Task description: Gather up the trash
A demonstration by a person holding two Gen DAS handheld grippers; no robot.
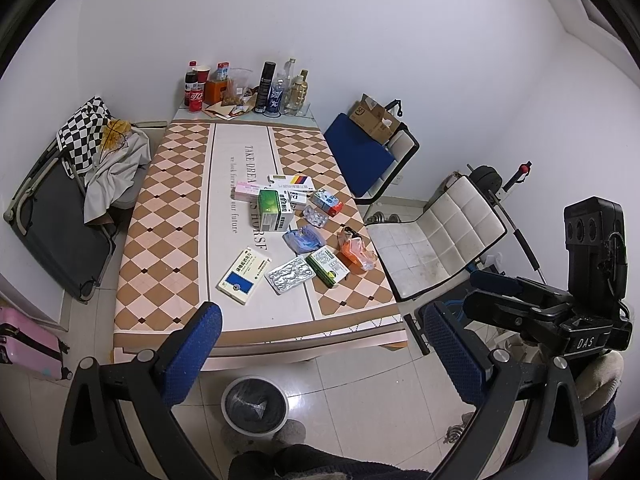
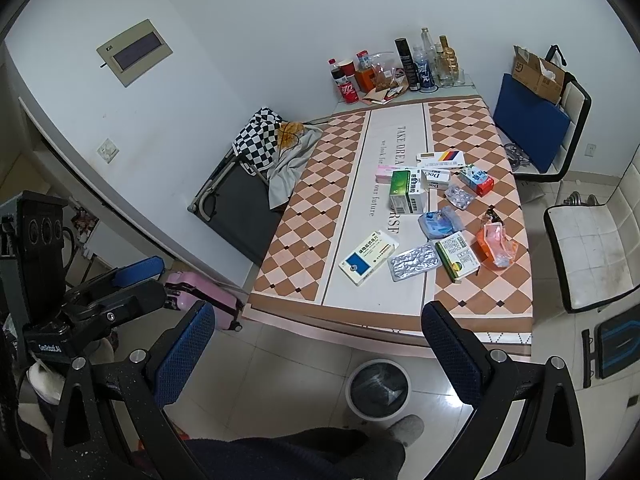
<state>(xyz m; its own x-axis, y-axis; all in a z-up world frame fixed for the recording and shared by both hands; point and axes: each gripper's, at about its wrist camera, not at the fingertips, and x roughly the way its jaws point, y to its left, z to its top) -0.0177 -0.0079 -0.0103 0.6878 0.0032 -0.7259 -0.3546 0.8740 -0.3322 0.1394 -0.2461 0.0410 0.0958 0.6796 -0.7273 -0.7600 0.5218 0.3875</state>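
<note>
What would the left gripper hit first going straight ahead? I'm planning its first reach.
Probably the silver foil blister pack on the checkered table; the open left gripper holds nothing, though depth is unclear.

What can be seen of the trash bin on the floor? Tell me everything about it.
The trash bin is round, with a pale grey-white rim and a dark bag lining that looks like thin plastic, creased toward the centre. It stands upright on the light floor tiles, just in front of the table's near edge, not touching it as far as can be seen. Nothing shows inside it. A grey slipper lies right beside its rim. Both grippers, left and right, are open above it.
</note>
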